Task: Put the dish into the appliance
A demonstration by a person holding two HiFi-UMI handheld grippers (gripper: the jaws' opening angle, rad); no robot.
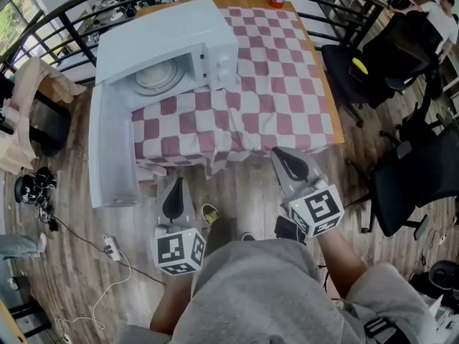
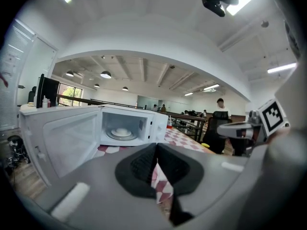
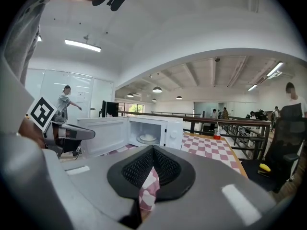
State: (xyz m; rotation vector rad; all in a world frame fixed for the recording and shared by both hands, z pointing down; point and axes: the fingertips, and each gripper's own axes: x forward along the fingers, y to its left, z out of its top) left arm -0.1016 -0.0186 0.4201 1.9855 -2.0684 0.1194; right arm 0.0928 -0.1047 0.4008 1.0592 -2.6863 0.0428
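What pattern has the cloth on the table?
The tablecloth has red and white checks, clearest in the head view.

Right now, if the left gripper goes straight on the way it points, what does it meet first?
The left gripper would probably meet the hanging front edge of the checked tablecloth, right of the open microwave door; depth is unclear.

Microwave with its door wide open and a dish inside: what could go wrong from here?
1. The door juts out past the edge of the table; the left gripper, shut and empty, might knock it.
2. The microwave sits at the table's corner on a draped tablecloth; shoving the door closed could slide it.
3. A corded power strip lies on the floor near the person's feet: a trip hazard.
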